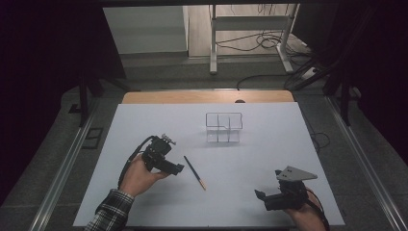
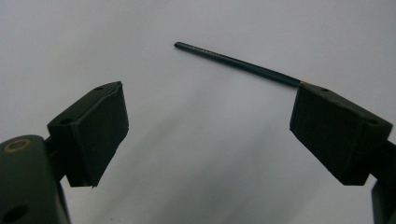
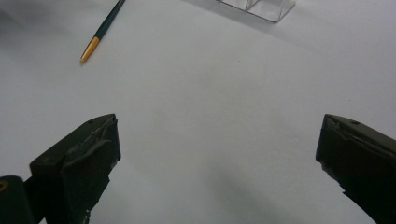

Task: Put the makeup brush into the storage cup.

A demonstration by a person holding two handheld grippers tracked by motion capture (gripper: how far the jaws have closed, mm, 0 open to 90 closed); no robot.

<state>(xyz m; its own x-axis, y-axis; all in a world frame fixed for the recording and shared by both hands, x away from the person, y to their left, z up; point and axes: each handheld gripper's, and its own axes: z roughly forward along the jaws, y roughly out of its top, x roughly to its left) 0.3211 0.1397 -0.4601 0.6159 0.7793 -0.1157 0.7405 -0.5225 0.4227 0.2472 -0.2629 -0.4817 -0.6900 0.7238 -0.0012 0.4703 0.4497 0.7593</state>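
Note:
A dark green pencil (image 1: pixel 195 172) with a gold tip lies flat on the white table sheet (image 1: pixel 144 120), slanting from upper left to lower right. My left gripper (image 1: pixel 174 159) is just left of it, held in a hand. In the left gripper view its jaws (image 2: pixel 210 112) stand wide open, and the pencil (image 2: pixel 233 61) lies on the sheet beyond them, one end hidden behind the right jaw. My right gripper (image 1: pixel 268 184) hovers near the front right edge, open and holding nothing (image 3: pixel 218 140). From there the pencil (image 3: pixel 103 29) shows at the upper left.
A clear plastic organizer (image 1: pixel 223 127) with several compartments stands past the middle of the sheet; its corner (image 3: pixel 261 7) shows at the top of the right gripper view. A wooden table edge (image 1: pixel 207 96) runs behind the sheet. A metal frame and cables are on the floor beyond.

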